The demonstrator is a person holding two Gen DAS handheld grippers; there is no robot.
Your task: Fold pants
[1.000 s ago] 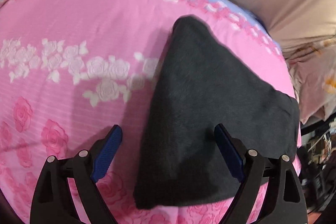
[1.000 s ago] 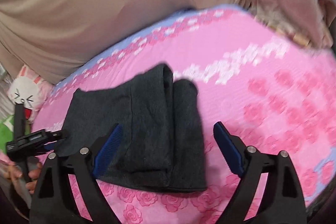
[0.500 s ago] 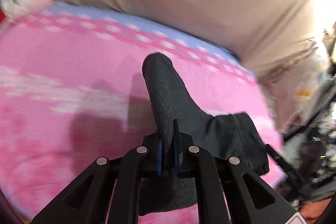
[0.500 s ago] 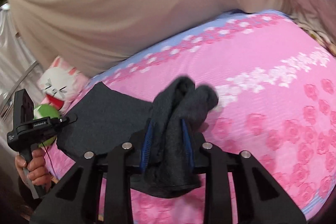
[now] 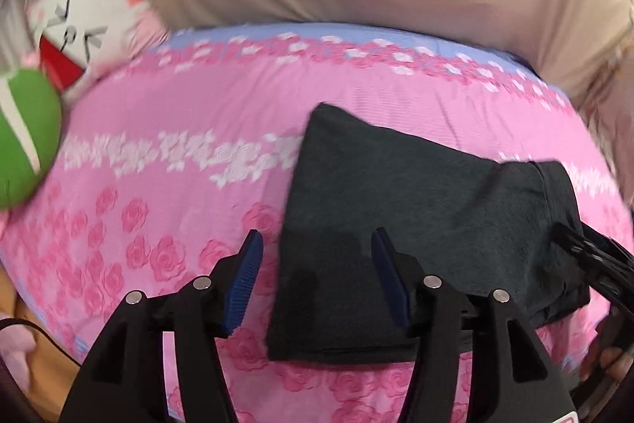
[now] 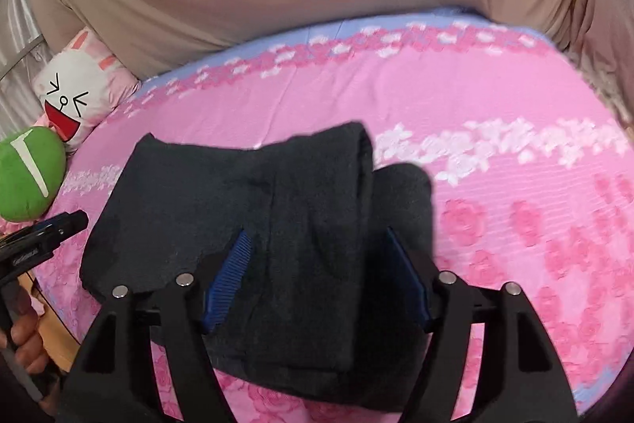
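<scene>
- Left gripper (image 5: 317,266) and right gripper (image 6: 321,264): jaws spreading, nothing pinched.
- Pants (image 6: 245,209) folded on bedsheet (image 6: 495,106), bundle toward 12 o'clock.
- Likely one fold left.

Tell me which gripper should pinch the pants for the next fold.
Probably the right gripper: its opening jaws straddle the bunched pants. The left gripper, also opening, straddles only their edge.
</scene>
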